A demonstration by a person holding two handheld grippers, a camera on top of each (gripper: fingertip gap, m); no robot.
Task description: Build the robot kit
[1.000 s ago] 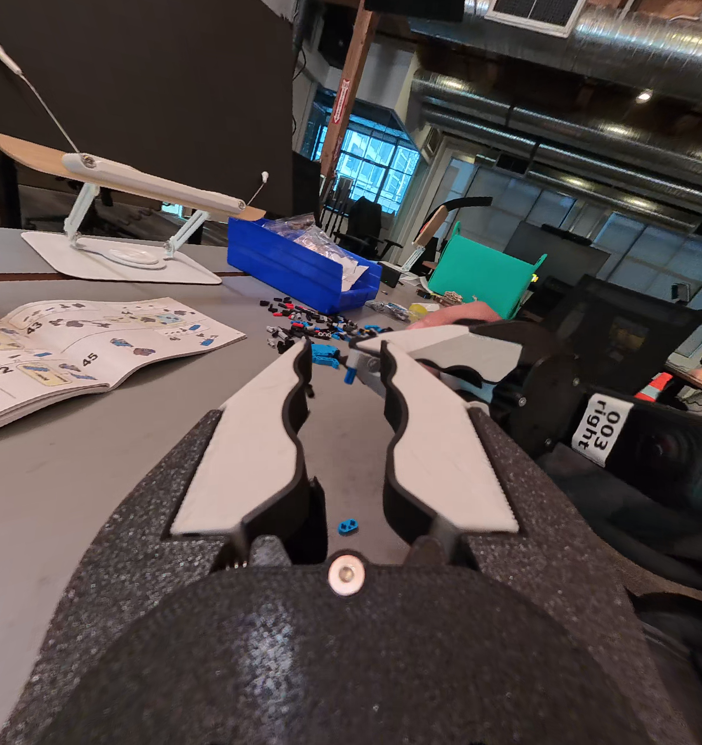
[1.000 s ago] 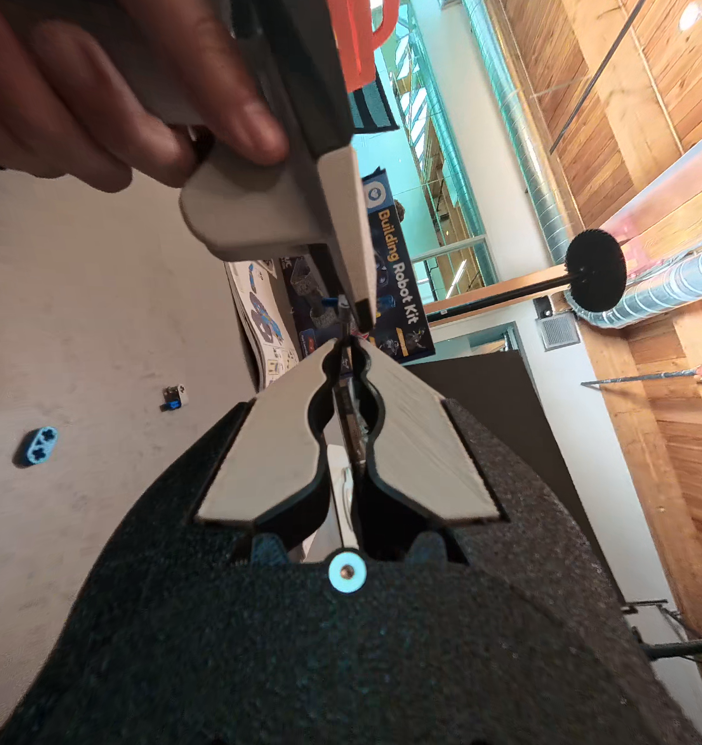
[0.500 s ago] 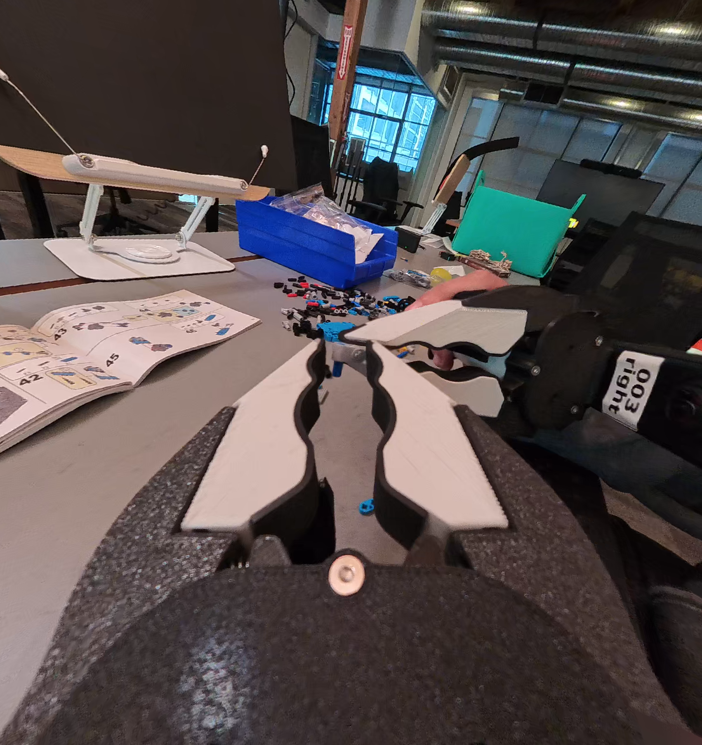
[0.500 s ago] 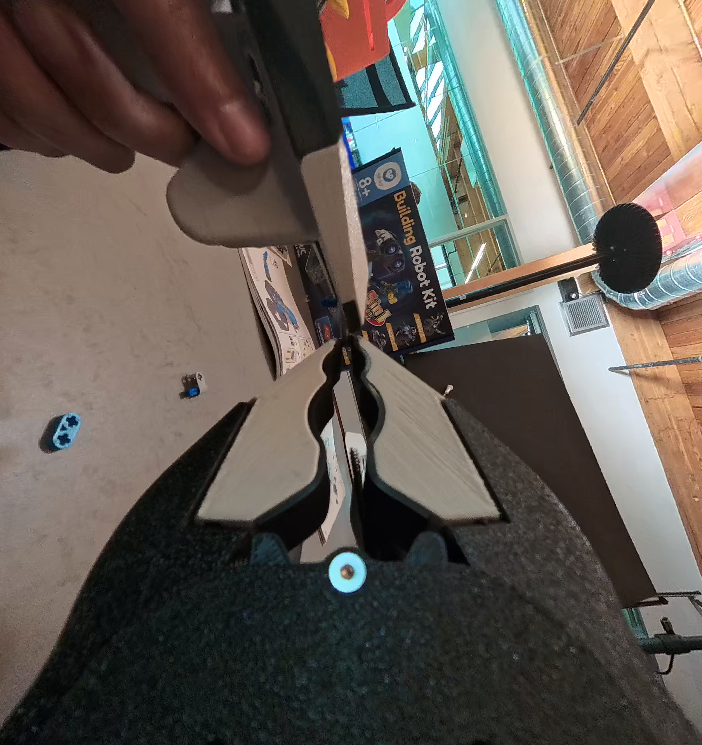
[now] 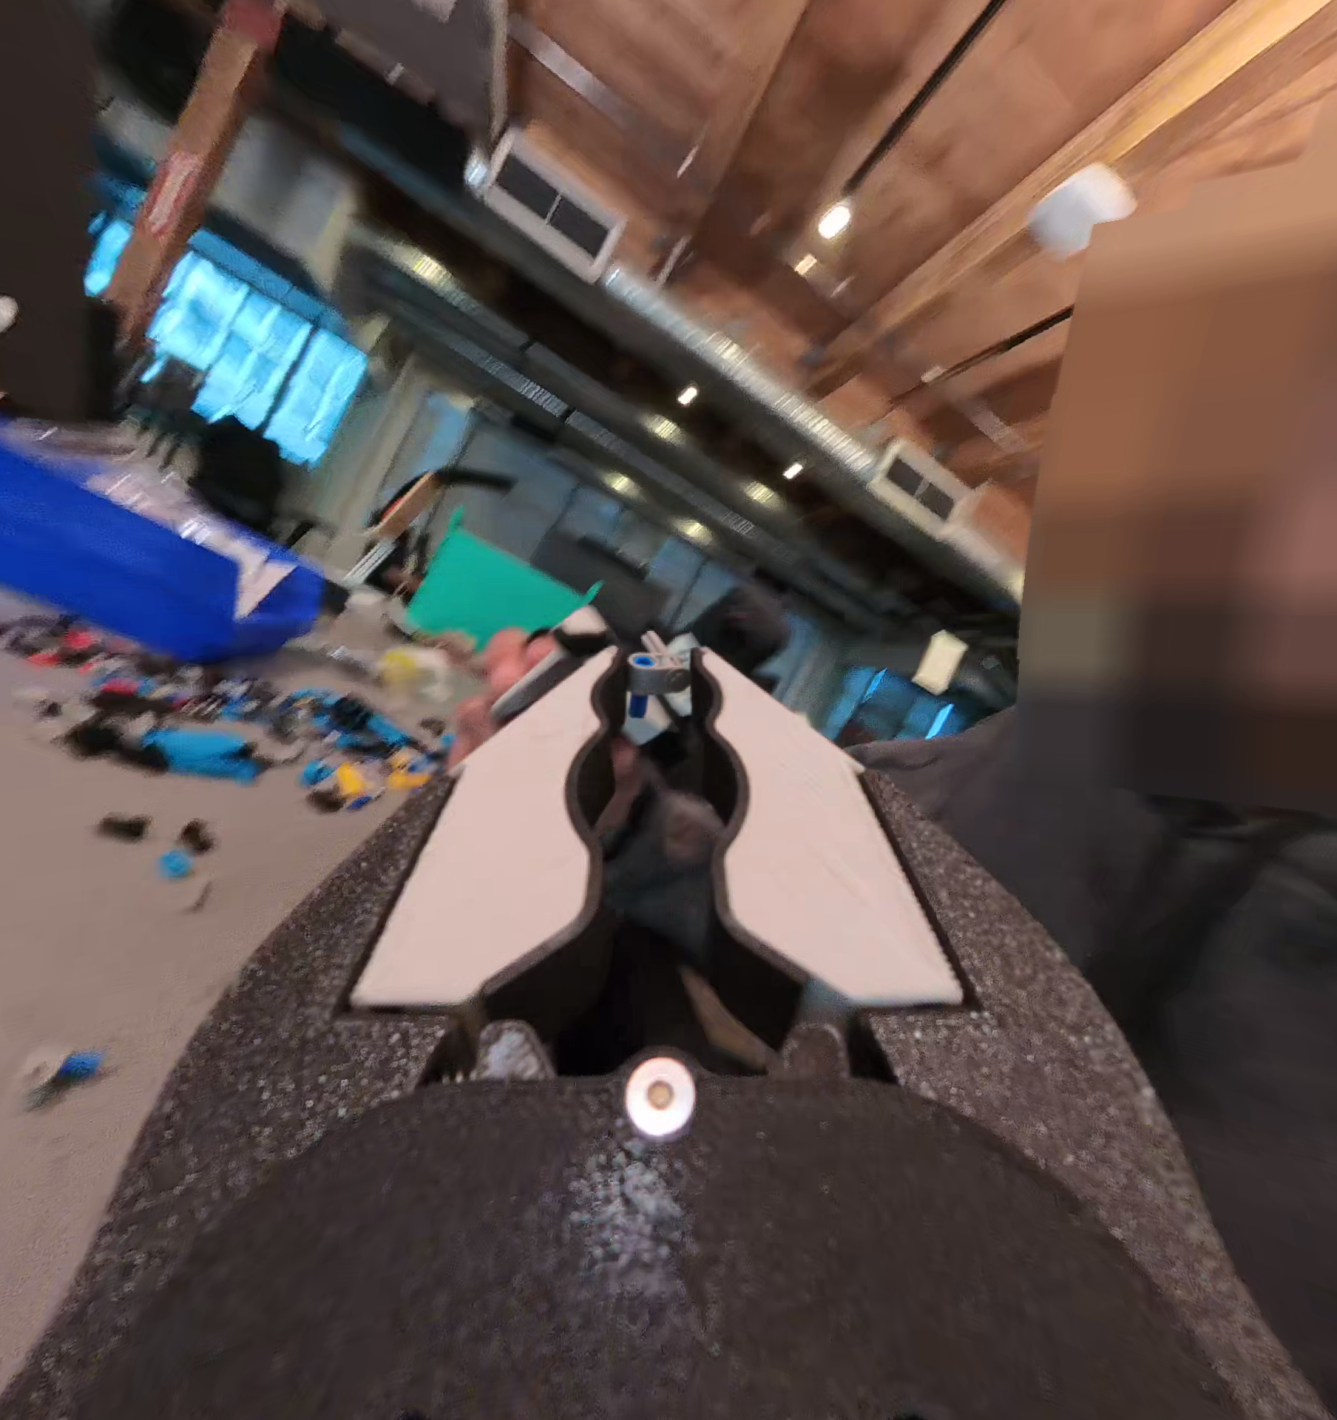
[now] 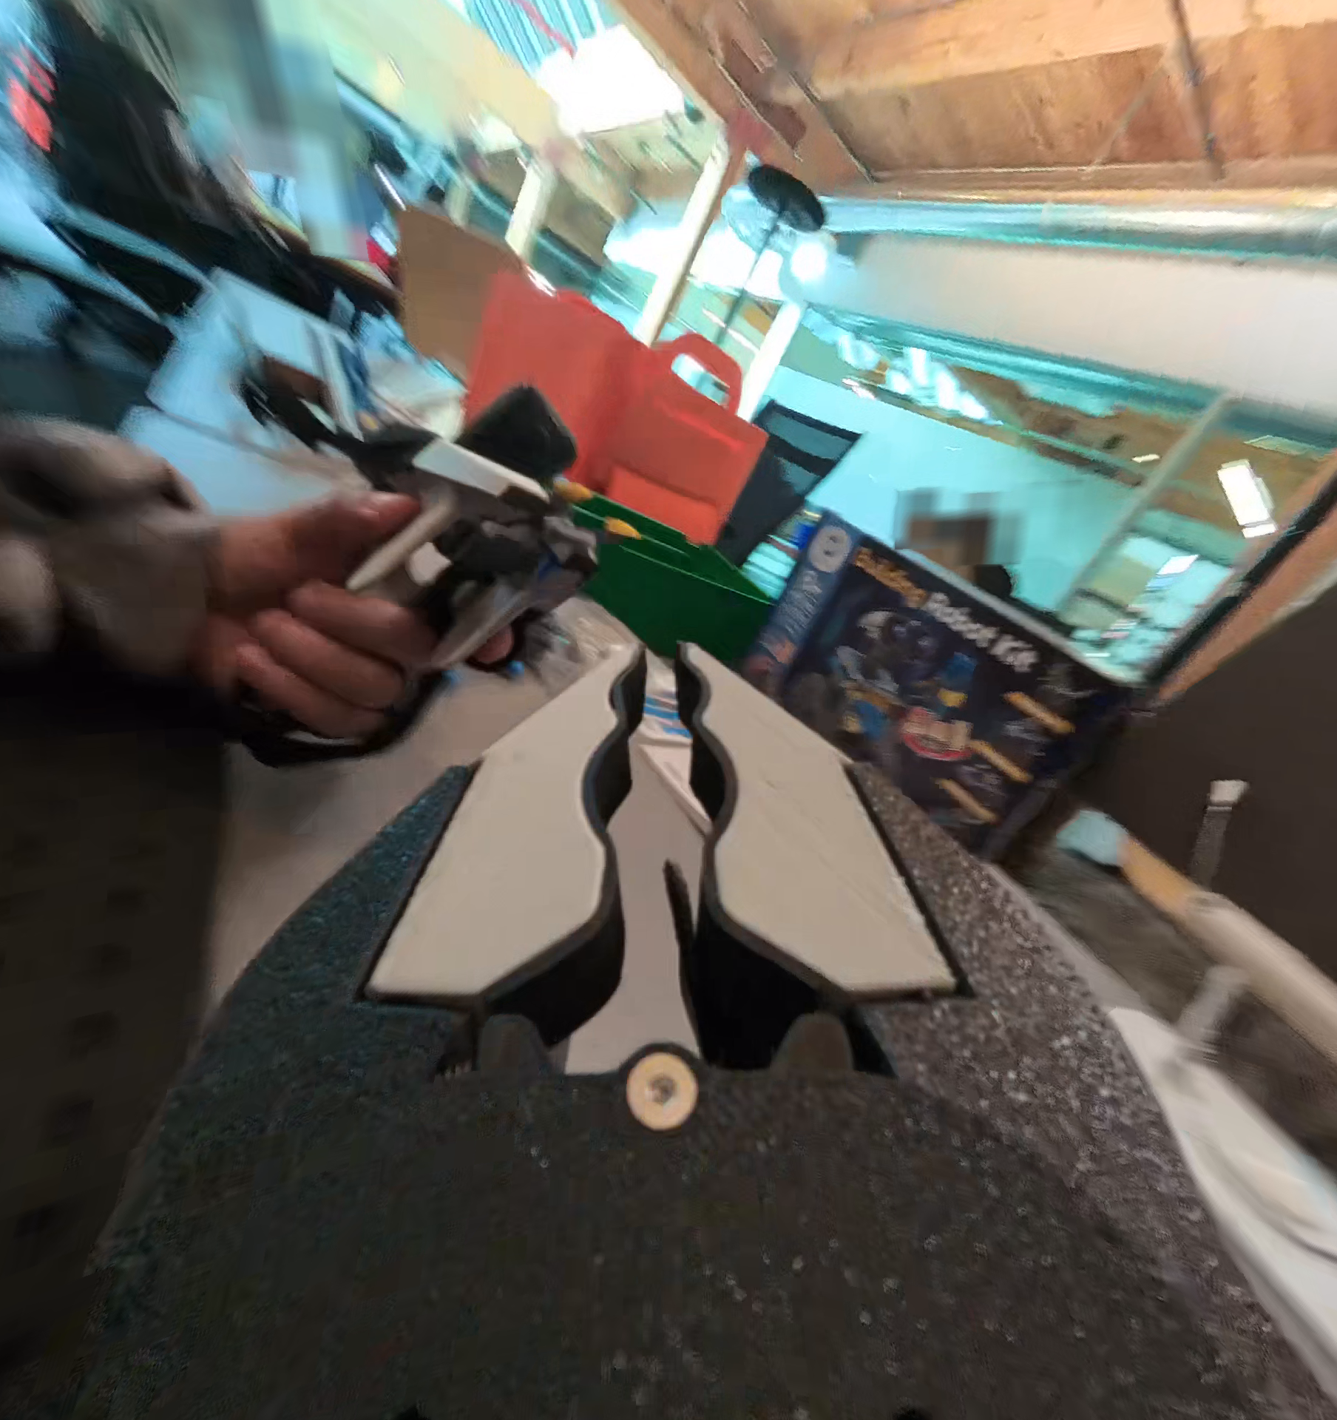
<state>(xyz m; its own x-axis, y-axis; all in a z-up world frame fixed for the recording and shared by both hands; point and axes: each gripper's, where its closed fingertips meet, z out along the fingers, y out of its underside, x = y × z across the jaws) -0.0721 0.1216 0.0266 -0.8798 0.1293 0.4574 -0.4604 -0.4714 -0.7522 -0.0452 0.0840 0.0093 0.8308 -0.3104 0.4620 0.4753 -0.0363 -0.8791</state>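
A: Our left gripper (image 5: 654, 676) is lifted off the grey worktop (image 5: 74, 922), jaws clamped on a small grey plastic connector with a blue pin through it (image 5: 650, 684). The part sits right at the tips, nothing behind it.

B: Tip-only hold, and the frame is smeared. We'd say the piece could twist or pop out if we swing that fast.

A: Right gripper (image 6: 661, 668) carries nothing. Its jaws stand slightly apart with only a narrow slit between them, above the worktop near the dark printed cardboard kit box (image 6: 934, 691).

B: If the part drops, it lands in the scatter of small black, blue and red plastic pieces (image 5: 212, 722) by the blue plastic bin (image 5: 112, 553). Hard to find again.

A: The bare hand (image 6: 312, 615) squeezing the left gripper's handle is close to our right tips too. We risk a clip there.
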